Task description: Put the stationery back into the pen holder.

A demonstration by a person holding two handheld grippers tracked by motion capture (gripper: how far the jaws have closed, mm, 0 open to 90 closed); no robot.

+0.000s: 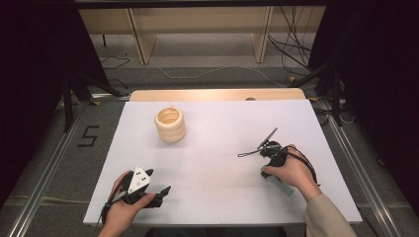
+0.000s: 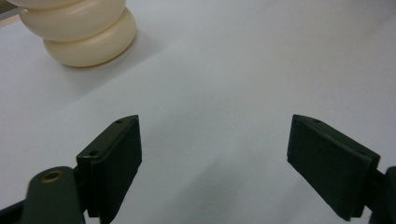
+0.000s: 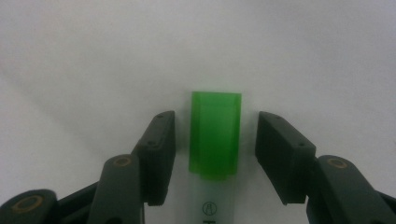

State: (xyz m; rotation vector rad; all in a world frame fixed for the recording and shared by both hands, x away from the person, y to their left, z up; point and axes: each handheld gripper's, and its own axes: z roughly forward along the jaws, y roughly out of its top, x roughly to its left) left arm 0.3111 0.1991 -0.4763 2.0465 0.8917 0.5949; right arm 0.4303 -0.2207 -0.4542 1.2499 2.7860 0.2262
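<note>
**Green-capped marker lies between the spread right jaws**

The white table (image 1: 217,148) is the largest thing in the high view, a broad sheet over a wooden top, with the person's forearms coming in from its near edge. Toward its far left stands a cream ribbed holder (image 1: 170,124), a short round pot of stacked rings, upright and well apart from both hands. The left gripper view shows the same holder (image 2: 84,35) at its upper left, far beyond the jaws.

The left gripper (image 1: 157,188) rests low at the near left of the table, held in the person's left hand (image 1: 123,210). Its jaws stand wide apart with only bare white table between them, touching nothing.

The right gripper (image 1: 269,148) sits at the near right, gripped by the right hand (image 1: 291,173), its cable looping over the table beside it.

In the right gripper view the marker (image 3: 215,135) lies flat on the table between the two black jaws, its translucent green cap pointing away from the camera and its white barrel running back under the gripper. The jaws are spread, with a narrow gap on each side of the cap; they flank it without pressing on it.
</note>
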